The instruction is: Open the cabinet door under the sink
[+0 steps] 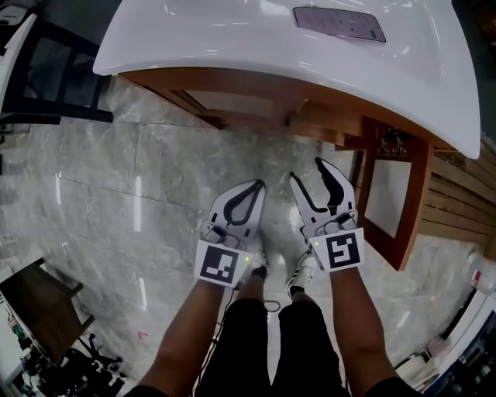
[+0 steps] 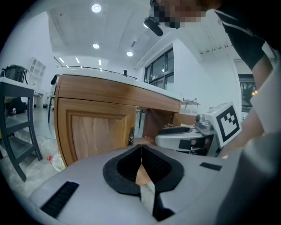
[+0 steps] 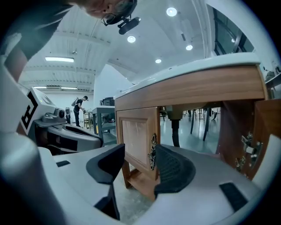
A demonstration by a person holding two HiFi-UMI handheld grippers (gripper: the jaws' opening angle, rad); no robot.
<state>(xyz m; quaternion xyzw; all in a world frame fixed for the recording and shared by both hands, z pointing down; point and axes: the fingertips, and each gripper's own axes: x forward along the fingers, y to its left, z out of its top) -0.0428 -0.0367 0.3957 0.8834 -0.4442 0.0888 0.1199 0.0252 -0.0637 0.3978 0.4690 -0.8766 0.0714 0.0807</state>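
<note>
Near: left hand-held gripper [image 1: 256, 188] jaws pressed together, empty | right hand-held gripper [image 1: 307, 170] jaws apart, holding nothing | Beyond, under sink [image 1: 271, 46]: open door [image 1: 390, 200] stands ajar at right, shut door [image 3: 137, 140] beside it | Handling, judged: stiff hinged wood, swings lightly; pinch ornate handle [image 3: 152, 151] at free edge, small, may slip

Light: bright and even, from round ceiling lamps [image 3: 171, 12] and strip lights overhead.
Glare: pale streaks on the white sink top [image 1: 232, 39] and the marble floor [image 1: 137, 203].
Shadows: soft, under the sink top.
Distortion: fisheye bowing and dark corners in both gripper views.
</note>
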